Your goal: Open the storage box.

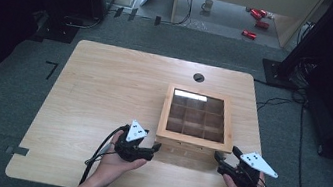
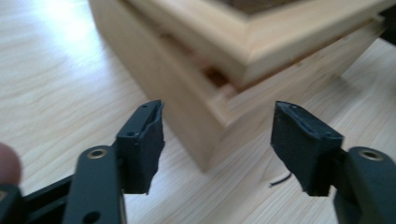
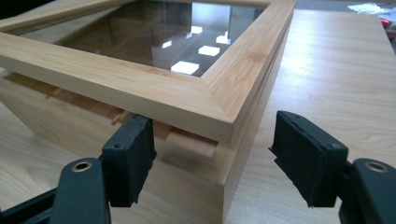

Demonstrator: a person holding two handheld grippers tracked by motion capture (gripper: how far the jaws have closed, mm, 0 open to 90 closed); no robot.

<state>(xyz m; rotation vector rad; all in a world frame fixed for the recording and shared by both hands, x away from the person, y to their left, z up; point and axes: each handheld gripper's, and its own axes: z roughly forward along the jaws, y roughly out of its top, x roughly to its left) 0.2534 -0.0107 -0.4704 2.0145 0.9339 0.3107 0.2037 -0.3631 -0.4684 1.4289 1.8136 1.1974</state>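
In the high view, the wooden box (image 1: 196,120) is sitting right of centre on the table (image 1: 103,93), roughly square with no clear long axis, its glass lid (image 1: 196,114) facing up over a grid of compartments, while the left gripper (image 1: 155,147) and right gripper (image 1: 217,157) are flanking its near corners. The left gripper view is showing the jaws standing apart with the box's near-left corner (image 2: 210,135) just beyond them, untouched. The right gripper view is showing the jaws open astride the near-right corner (image 3: 224,140), and a gap under the slightly raised lid that the high view is hiding.

A wooden box (image 1: 197,121) with a glass lid sits on the table (image 1: 103,93), with the left gripper (image 1: 156,147) at its near left corner and the right gripper (image 1: 218,157) at its near right corner.
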